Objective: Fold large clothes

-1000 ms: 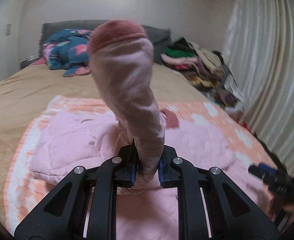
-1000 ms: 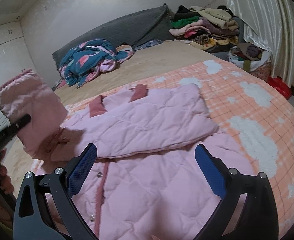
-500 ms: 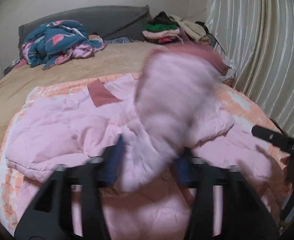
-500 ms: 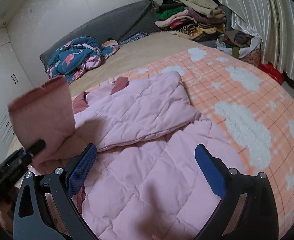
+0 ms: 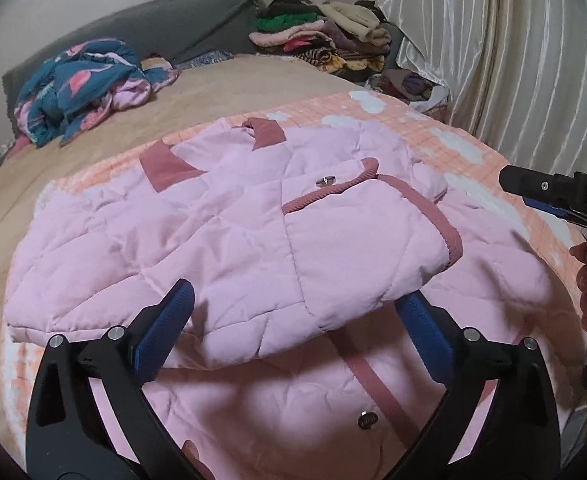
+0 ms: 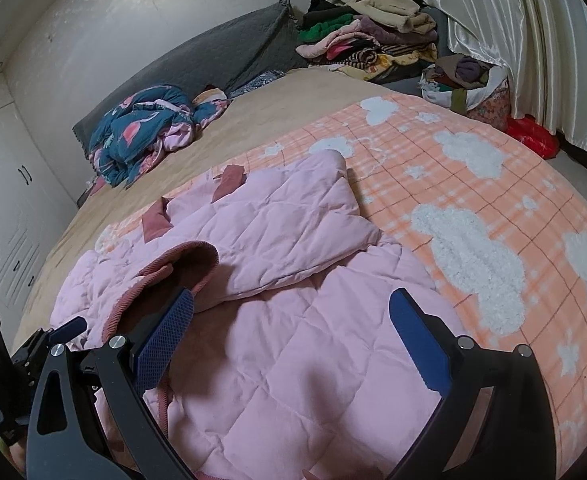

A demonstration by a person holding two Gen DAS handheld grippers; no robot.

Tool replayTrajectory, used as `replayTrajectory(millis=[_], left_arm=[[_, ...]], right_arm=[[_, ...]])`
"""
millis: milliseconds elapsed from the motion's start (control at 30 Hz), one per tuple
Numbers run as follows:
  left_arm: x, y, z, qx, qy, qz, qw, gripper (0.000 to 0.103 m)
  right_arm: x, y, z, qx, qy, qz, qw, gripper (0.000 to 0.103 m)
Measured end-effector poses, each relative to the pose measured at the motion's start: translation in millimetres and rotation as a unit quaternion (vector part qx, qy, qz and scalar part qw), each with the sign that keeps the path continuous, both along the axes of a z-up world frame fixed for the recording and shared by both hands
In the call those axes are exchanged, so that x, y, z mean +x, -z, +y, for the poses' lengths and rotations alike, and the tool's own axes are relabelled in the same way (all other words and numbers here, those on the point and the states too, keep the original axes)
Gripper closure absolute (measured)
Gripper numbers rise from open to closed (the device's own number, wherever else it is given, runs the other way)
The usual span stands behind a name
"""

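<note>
Sleeve [image 5: 357, 240] now dropped crosswise over jacket [image 5: 277, 412]

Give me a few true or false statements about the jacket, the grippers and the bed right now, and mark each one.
1. Both sleeves lie folded across the pink jacket. True.
2. The left gripper clamps a sleeve. False: its jaws are opening, the pads off the fabric.
3. The right gripper is open and holds nothing. True.
4. The jacket lies on a plain green blanket. False: the blanket is orange check with white clouds.
5. A clothes pile sits at the far side of the bed. True.
</note>
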State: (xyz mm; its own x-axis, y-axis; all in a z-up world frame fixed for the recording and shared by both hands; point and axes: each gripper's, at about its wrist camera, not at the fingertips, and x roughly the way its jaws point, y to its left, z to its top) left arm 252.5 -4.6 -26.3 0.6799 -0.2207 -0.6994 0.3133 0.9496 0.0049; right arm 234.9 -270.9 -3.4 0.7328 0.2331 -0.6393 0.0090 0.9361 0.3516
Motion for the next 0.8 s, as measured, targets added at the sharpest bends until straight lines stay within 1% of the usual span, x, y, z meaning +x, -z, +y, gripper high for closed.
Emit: replayTrajectory(millis=[133, 233, 300, 367, 433, 567, 667, 800], left_arm=[[2.1, -11.0, 12.8, -0.032, 0.006, 0.009, 0.9994, 0.009], [0.2, -23.0, 25.9, -0.065, 0.006, 0.002, 0.9979, 0.009], [0.5, -27.7, 34.4, -0.075, -0.004, -0.004, 0.9971, 0.009], [0.3, -33.5, 47.1, -0.071, -0.036, -0.020, 0.9966, 0.009], [3.2, -36.3, 59.2, -0.070, -0.061, -0.019, 0.9955, 0.009], [9.7, -39.0, 93.9, -0.099, -0.109, -0.008, 0.9890, 0.009], [11.4, -41.7, 115.8, -0.094, -0.145, -0.016, 0.9848, 0.009], [14.4, -41.1, 144.7, -0.093, -0.185, -0.016, 0.9782, 0.009]], right_arm=[[-0.5, -1.0, 1.0, -0.002, -0.002, 0.000, 1.000, 0.005], [-2.9, -2.8, 6.0, -0.004, -0.006, -0.001, 1.000, 0.005], [-2.9, -2.9, 11.0, -0.005, -0.010, 0.000, 1.000, 0.005], [-2.3, -1.4, 18.6, -0.007, -0.019, 0.003, 1.000, 0.005], [-0.5, 0.9, 25.9, -0.010, -0.027, 0.009, 1.000, 0.005], [1.9, 3.9, 47.2, -0.013, -0.051, 0.017, 0.998, 0.005], [3.6, 4.9, 64.0, -0.015, -0.071, 0.022, 0.997, 0.005], [10.3, 12.4, 87.9, -0.004, -0.102, 0.043, 0.994, 0.005]])
